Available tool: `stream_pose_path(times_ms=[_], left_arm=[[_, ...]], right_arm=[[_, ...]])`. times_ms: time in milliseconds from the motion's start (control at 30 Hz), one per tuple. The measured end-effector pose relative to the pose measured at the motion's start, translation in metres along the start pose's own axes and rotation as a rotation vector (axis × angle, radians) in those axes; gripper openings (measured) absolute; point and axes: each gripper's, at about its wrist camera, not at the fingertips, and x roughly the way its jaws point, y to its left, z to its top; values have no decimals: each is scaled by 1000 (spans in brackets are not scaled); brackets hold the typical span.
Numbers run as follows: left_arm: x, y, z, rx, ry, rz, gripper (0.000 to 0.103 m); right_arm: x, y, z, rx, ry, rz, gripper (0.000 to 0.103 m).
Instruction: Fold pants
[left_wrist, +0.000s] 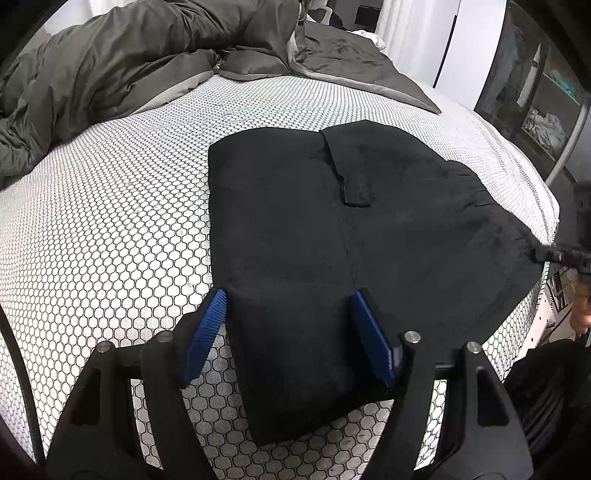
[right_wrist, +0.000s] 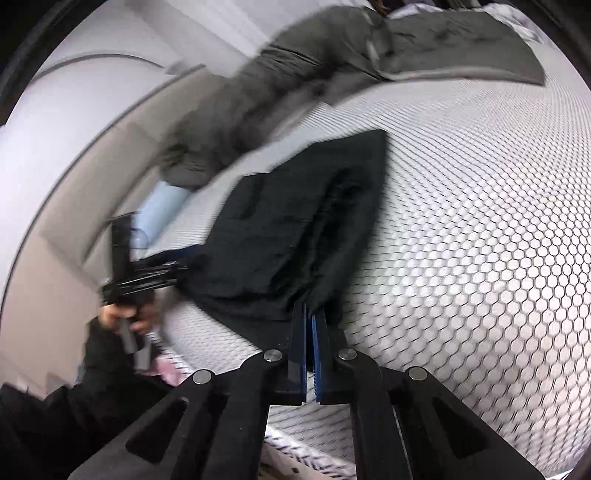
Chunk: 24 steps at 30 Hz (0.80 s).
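Black pants (left_wrist: 332, 229) lie partly folded on the bed (left_wrist: 110, 221), soft, limp, light, likely to sag unless taken at hems or corners: right gripper (right_wrist: 309, 310) jaws closed on an edge, left gripper (left_wrist: 288, 314) jaws open astride the near end.

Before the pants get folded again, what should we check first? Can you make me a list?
1. Right tool pinching the pants edge: ok, shut on cloth.
2. Left tool gripping: not ok, its blue pads stand apart around the folded end.
3. Pants flat on the bed: mostly ok, a small flap sticks up on top.
4. Room on the bed to fold: ok, the grey duvet lies apart.
5. Pants fully on the bed: cannot tell, one corner reaches the edge.
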Motion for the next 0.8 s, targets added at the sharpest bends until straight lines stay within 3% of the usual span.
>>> stream_pose_path(times_ms=[100, 167, 233, 267, 300, 333, 433, 533, 567, 600, 700, 800], left_arm=[[2, 2, 1, 1, 6, -3, 70], [2, 1, 1, 8, 3, 9, 70], [2, -2, 1, 15, 1, 15, 70], [2, -2, 1, 16, 0, 14, 70], [2, -1, 1, 15, 0, 13, 70], [2, -4, 0, 13, -1, 14, 70], [2, -3, 0, 15, -2, 16, 70], [2, -2, -1, 10, -3, 14, 70], [3, -2, -2, 3, -4, 13, 70], [4, -1, -3, -9, -5, 11, 71], [8, 6, -3, -57, -8, -13, 71], [14, 13, 8, -80, -16, -6, 63]], right_arm=[[22, -9, -14, 24, 107, -89, 2], [20, -10, -13, 28, 106, -96, 7], [5, -4, -9, 7, 34, -86, 26], [-8, -4, -5, 17, -37, -58, 51], [-13, -4, -1, 33, -86, -37, 67], [-15, -4, 5, 52, -122, -33, 68], [2, -10, 19, 85, -107, -82, 69], [43, -17, 31, 115, -18, -132, 68], [56, -20, 33, 125, 9, -124, 56], [63, -20, 34, 126, 17, -114, 32], [74, -18, 37, 135, 16, -94, 13], [79, -12, 48, 123, -27, -120, 11]])
